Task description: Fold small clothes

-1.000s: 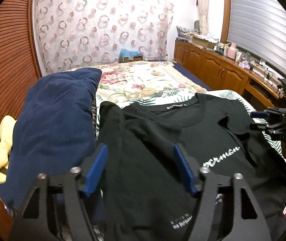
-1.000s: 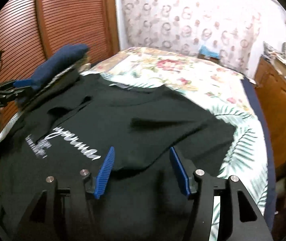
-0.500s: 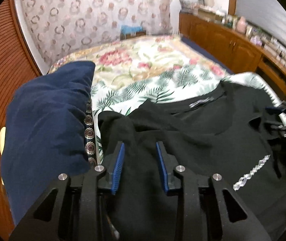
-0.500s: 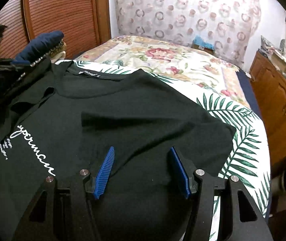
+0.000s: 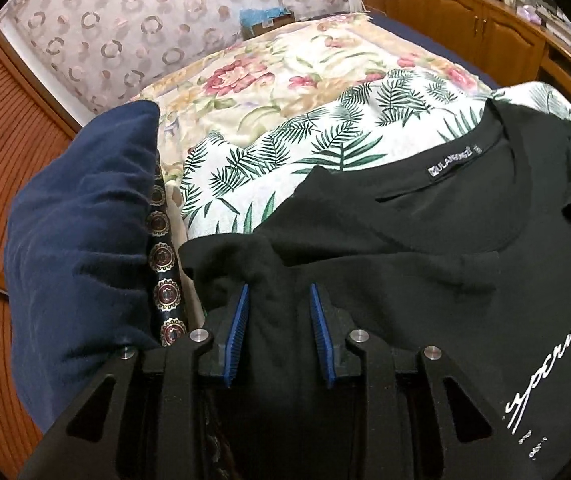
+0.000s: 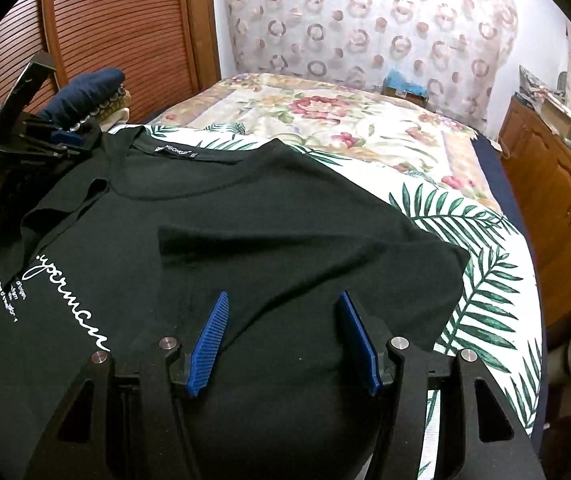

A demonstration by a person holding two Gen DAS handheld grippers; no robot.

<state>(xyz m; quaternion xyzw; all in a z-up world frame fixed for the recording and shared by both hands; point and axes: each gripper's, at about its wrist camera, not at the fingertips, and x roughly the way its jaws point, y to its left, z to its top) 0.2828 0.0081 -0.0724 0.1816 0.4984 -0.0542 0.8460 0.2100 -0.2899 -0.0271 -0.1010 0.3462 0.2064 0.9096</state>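
A black T-shirt (image 5: 425, 272) with white script print lies front up on the bed, and it also shows in the right wrist view (image 6: 245, 220). My left gripper (image 5: 279, 312) has its jaws narrowed around the bunched left sleeve (image 5: 237, 256), with fabric between the blue pads. It shows from the side in the right wrist view (image 6: 57, 140). My right gripper (image 6: 283, 316) is open and empty above the shirt's right side, where the right sleeve (image 6: 325, 256) lies folded inward.
A navy pillow (image 5: 81, 232) lies left of the shirt against a wooden slatted wall (image 5: 5, 120). The bed has a palm-leaf sheet (image 6: 481, 280) and a floral cover (image 5: 277, 68). Wooden cabinets (image 6: 557, 208) stand to the right.
My left gripper moved forward to the left sleeve and its jaws narrowed onto the fabric. The shirt now lies flatter. My right gripper stayed open over the right side.
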